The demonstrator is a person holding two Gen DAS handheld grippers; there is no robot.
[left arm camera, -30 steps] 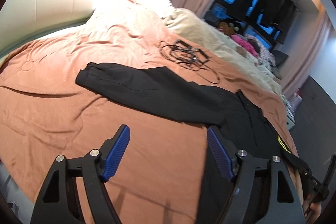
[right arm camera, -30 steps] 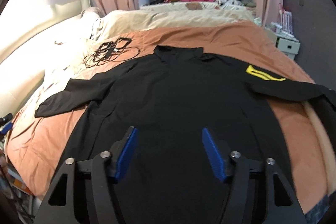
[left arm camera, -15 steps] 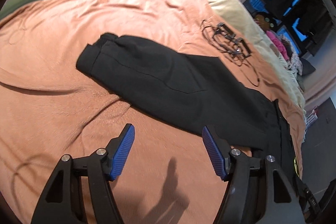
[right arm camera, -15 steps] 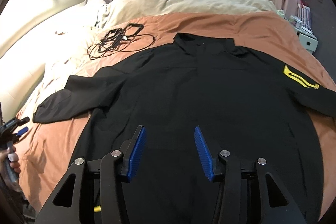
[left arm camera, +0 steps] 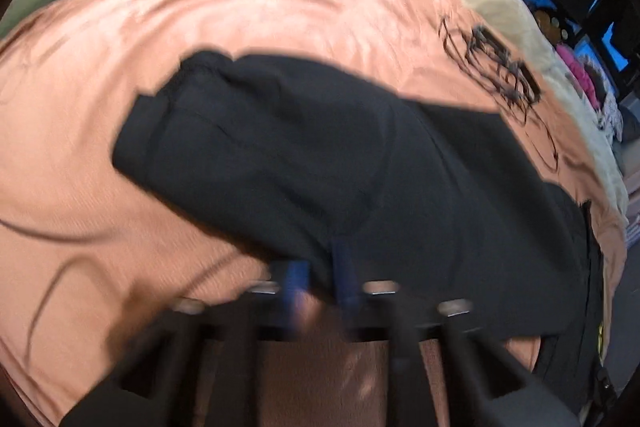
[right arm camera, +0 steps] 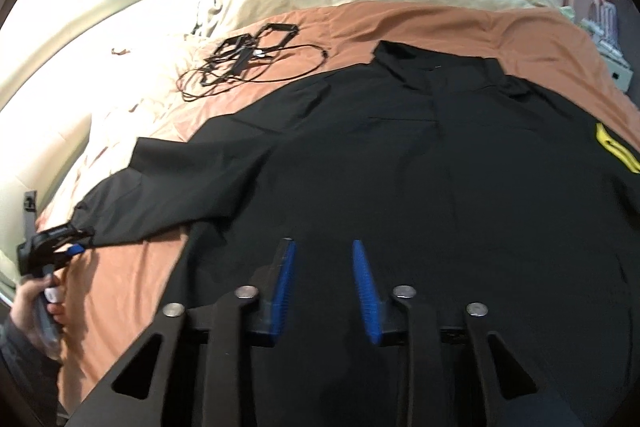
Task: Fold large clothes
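Black shirt point(right arm camera: 420, 163) sleeve at left gripper point(left arm camera: 320, 277)

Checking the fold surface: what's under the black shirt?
The black shirt lies spread flat on the orange bedspread, which shows all around it. The tangled black cables lie beside it, not under. Whatever sits beneath the shirt's body is covered.

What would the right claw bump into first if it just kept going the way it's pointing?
Most likely the black shirt: the right claw hangs just over its lower body, aimed up toward the collar. Depth is hard to judge, so it might skim above the fabric before touching.
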